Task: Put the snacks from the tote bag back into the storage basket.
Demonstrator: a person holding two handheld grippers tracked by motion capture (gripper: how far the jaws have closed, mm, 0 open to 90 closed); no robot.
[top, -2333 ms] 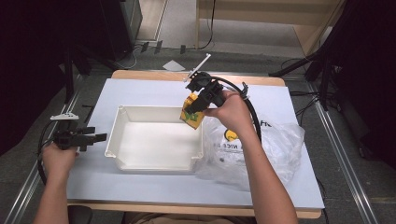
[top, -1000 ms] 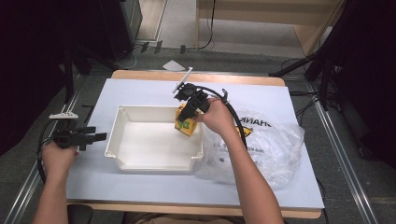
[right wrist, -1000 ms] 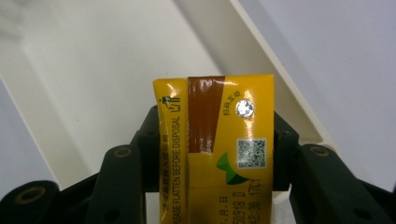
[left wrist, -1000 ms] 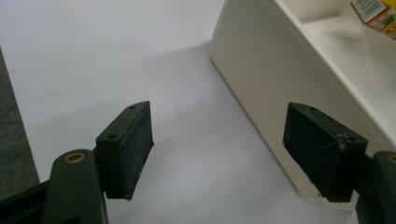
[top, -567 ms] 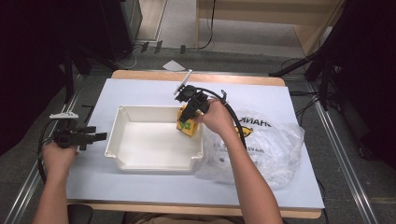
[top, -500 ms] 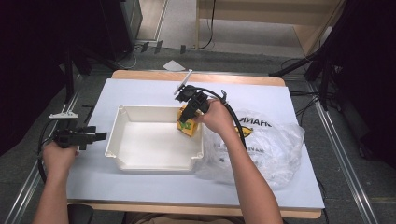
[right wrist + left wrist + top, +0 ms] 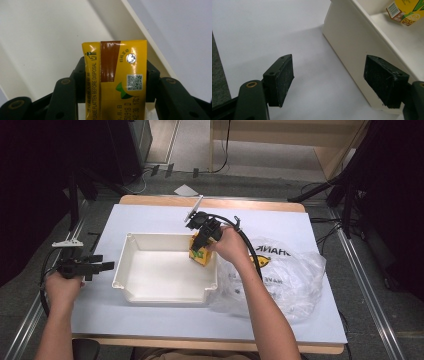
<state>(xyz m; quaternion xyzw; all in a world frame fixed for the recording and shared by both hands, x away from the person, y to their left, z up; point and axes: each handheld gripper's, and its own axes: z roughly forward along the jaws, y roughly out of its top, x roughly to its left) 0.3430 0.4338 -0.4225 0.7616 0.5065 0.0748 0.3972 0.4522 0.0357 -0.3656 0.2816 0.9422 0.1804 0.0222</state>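
My right gripper is shut on a yellow drink carton and holds it tilted over the back right corner of the white tray. In the right gripper view the carton sits pinched between both black jaws, above the tray's floor and its wall. My left gripper rests on the table left of the tray, open and holding nothing. In the left gripper view its pads stand wide apart beside the tray's outer wall, and the carton's lower corner hangs over the tray.
A crumpled clear plastic bag with black and yellow print lies on the white table sheet right of the tray, under the right forearm. The right gripper's black cable arcs over the hand. Floor rails run along both table sides.
The right gripper with the carton has moved left and down from beyond the tray's back right corner to just over its inside. In the last second it barely shifted. The left gripper stayed put.
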